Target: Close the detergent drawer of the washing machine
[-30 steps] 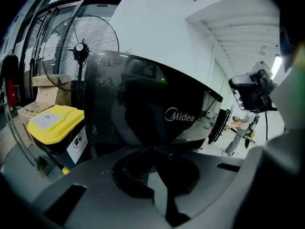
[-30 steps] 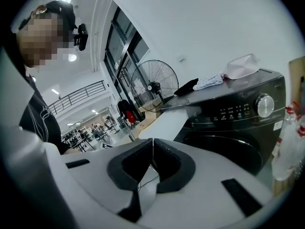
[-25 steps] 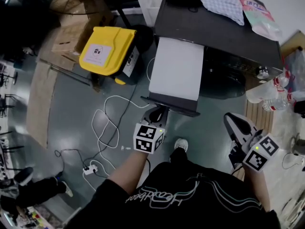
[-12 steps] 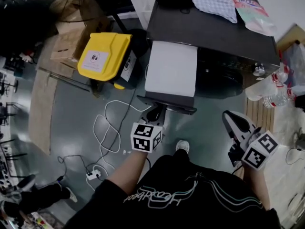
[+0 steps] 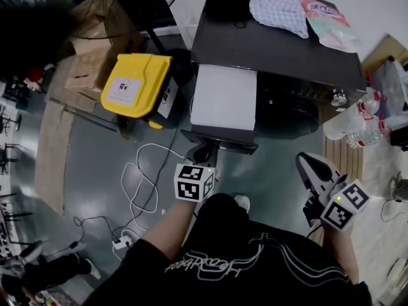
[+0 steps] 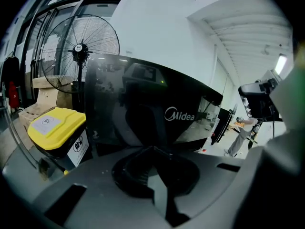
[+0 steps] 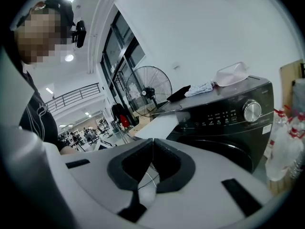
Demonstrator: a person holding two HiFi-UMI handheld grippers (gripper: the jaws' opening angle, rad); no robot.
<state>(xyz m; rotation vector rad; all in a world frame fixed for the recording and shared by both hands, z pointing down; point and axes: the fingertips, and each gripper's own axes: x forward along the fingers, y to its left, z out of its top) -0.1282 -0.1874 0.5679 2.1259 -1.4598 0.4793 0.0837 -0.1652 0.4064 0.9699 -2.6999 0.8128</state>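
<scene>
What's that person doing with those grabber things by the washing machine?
A person holds a tool in each hand in front of a dark washing machine. Its detergent drawer sticks out. The left tool, jaws together, is right at the drawer's front, probably to push it in. The right tool hangs off to the side, shut and empty.

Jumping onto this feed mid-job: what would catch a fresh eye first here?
The white detergent drawer stands pulled far out of the dark Midea washing machine, at the centre of the head view. The left gripper, jaws together, sits at the drawer's front edge, while the right gripper hangs off to the right, jaws together on nothing. A bright yellow bin stands on the floor left of the machine.
</scene>
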